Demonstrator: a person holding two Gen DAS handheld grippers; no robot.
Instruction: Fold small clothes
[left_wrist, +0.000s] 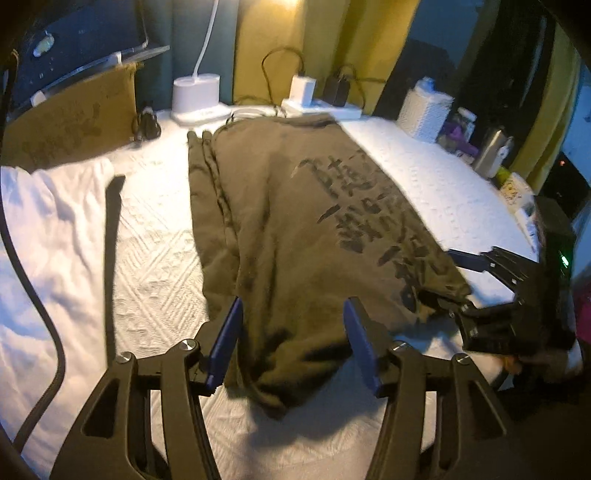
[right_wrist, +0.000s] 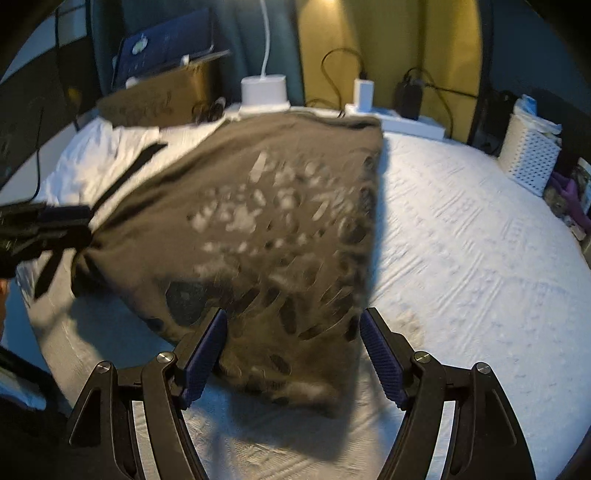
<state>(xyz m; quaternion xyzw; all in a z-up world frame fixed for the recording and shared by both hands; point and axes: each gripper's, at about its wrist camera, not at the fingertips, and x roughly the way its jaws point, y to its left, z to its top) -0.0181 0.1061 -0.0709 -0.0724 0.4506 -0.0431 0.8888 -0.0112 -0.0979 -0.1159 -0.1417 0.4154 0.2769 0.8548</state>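
Both grippers' jaws gape, left (left_wrist: 293, 341), right (right_wrist: 293, 354), olive shirt (left_wrist: 295, 221) stretching lengthwise away.

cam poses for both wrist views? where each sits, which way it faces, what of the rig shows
Left wrist: sits on the left tool, looks along its open fingers over the near end of the olive shirt toward the lamp base; the right tool shows at right.
Right wrist: sits on the right tool, faces the same back wall across the shirt's printed side; fingers open, left tool at left edge.
Shared: shirt, white bed cover, lamp base, white basket.
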